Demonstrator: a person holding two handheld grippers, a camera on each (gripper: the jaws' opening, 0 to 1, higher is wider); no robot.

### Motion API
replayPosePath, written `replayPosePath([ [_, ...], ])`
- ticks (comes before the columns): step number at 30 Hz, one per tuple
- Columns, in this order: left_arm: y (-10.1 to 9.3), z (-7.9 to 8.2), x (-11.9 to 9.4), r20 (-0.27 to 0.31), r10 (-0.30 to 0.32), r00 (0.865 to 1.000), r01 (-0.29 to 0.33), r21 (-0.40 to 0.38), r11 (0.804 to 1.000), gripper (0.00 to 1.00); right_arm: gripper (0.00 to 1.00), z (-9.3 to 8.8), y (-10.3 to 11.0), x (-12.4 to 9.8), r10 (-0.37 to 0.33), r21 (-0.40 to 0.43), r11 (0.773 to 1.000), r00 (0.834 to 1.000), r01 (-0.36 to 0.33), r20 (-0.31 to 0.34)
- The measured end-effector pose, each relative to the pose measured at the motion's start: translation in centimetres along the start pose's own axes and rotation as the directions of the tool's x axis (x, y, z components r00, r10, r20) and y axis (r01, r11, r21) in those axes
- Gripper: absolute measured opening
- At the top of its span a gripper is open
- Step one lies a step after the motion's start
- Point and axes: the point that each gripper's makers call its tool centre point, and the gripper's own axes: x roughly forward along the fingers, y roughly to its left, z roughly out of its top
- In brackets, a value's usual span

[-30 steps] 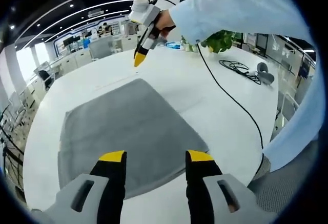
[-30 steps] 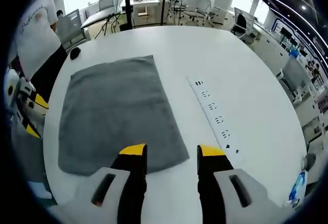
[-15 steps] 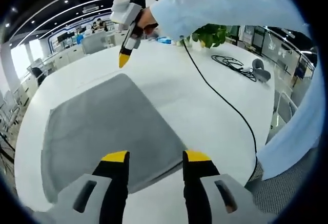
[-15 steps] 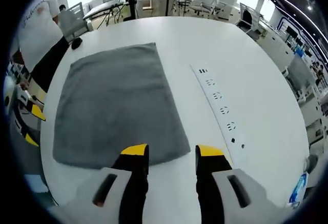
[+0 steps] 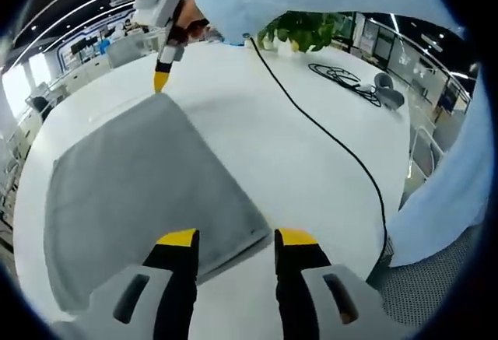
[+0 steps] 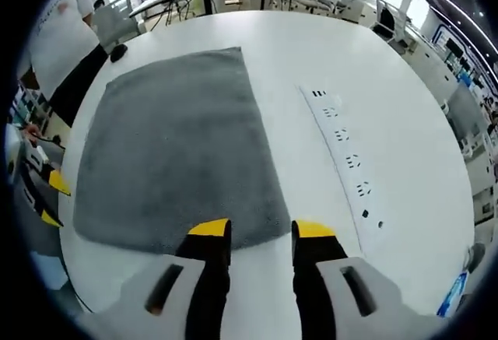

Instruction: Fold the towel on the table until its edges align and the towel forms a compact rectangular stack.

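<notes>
A grey towel (image 5: 140,184) lies flat and spread out on the white table (image 5: 311,177). My left gripper (image 5: 233,237) stands open just above the towel's near corner, nothing between its fingers. In the left gripper view the right gripper (image 5: 161,81) hangs over the towel's far corner, held by a hand in a light blue sleeve. In the right gripper view the towel (image 6: 179,145) stretches away from my right gripper (image 6: 261,229), which is open at the towel's near edge. The left gripper's yellow tips (image 6: 54,196) show at the left, beside the towel's far corner.
A strip of power sockets (image 6: 346,165) is set into the table to the right of the towel. A black cable (image 5: 327,141) runs across the table; a coiled cable (image 5: 346,75) and a potted plant (image 5: 299,29) sit further off. A person (image 6: 58,40) stands by the table edge.
Both grippers have come lower and closer to the towel's corners. The towel has not moved.
</notes>
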Motion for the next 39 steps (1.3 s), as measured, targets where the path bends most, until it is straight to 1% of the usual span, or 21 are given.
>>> replayPosePath([
  [2, 0.1, -0.1, 0.3, -0.014, -0.001, 1.000, 0.001, 0.001, 1.000, 0.39, 0.28, -0.1, -0.1, 0.3, 0.004, -0.002, 1.000, 1.000, -0.004, -0.004],
  [4, 0.2, 0.2, 0.5, -0.014, -0.005, 1.000, 0.005, -0.006, 1.000, 0.39, 0.29, -0.2, -0.2, 0.4, 0.003, -0.002, 1.000, 1.000, -0.003, -0.010],
  [7, 0.4, 0.3, 1.1, -0.025, -0.005, 1.000, 0.005, 0.000, 1.000, 0.37, 0.29, -0.4, -0.5, 1.1, 0.007, 0.005, 1.000, 1.000, -0.007, -0.016],
  [9, 0.3, 0.0, 1.4, -0.053, -0.011, 0.999, 0.011, 0.006, 1.000, 0.34, 0.28, -0.7, -0.4, 1.6, 0.016, 0.003, 1.000, 1.000, -0.016, -0.027],
  [11, 0.1, -0.3, 1.5, -0.069, -0.010, 0.998, 0.011, 0.012, 1.000, 0.34, 0.27, -1.0, -0.4, 2.0, 0.017, -0.002, 1.000, 0.999, -0.017, -0.031],
  [14, -0.1, -0.6, 1.8, -0.084, -0.013, 0.996, 0.015, 0.026, 1.000, 0.34, 0.27, -1.4, -0.6, 2.5, 0.016, -0.002, 1.000, 0.999, -0.017, -0.045],
  [18, -0.8, -1.3, 2.1, -0.106, -0.027, 0.994, 0.031, 0.030, 0.999, 0.34, 0.26, -1.8, -0.7, 2.8, 0.019, -0.005, 1.000, 0.999, -0.019, -0.045],
  [21, -1.0, -1.8, 2.5, -0.120, -0.029, 0.992, 0.034, 0.041, 0.999, 0.34, 0.24, -1.7, -0.5, 2.7, 0.018, -0.013, 1.000, 0.999, -0.019, -0.043],
  [27, -1.0, -2.0, 2.8, -0.118, -0.030, 0.993, 0.034, 0.036, 0.999, 0.34, 0.21, -2.0, -0.5, 3.1, 0.026, -0.018, 0.999, 0.999, -0.027, -0.045],
  [31, -0.8, -1.9, 2.9, -0.114, -0.025, 0.993, 0.028, 0.026, 0.999, 0.32, 0.20, -2.1, -0.3, 3.4, 0.033, -0.015, 0.999, 0.999, -0.033, -0.039],
  [37, -0.4, -1.9, 2.9, -0.093, -0.019, 0.996, 0.018, -0.004, 1.000, 0.28, 0.20, -2.1, -0.2, 3.3, 0.035, -0.003, 0.999, 0.999, -0.035, -0.029],
  [38, -0.4, -1.9, 2.9, -0.092, -0.017, 0.996, 0.017, -0.005, 1.000, 0.27, 0.20, -2.1, -0.2, 3.3, 0.035, -0.001, 0.999, 0.999, -0.035, -0.027],
  [39, -0.1, -1.9, 2.9, -0.097, -0.003, 0.995, 0.005, 0.020, 1.000, 0.25, 0.20, -2.1, -0.1, 3.3, 0.034, 0.001, 0.999, 0.999, -0.034, -0.024],
])
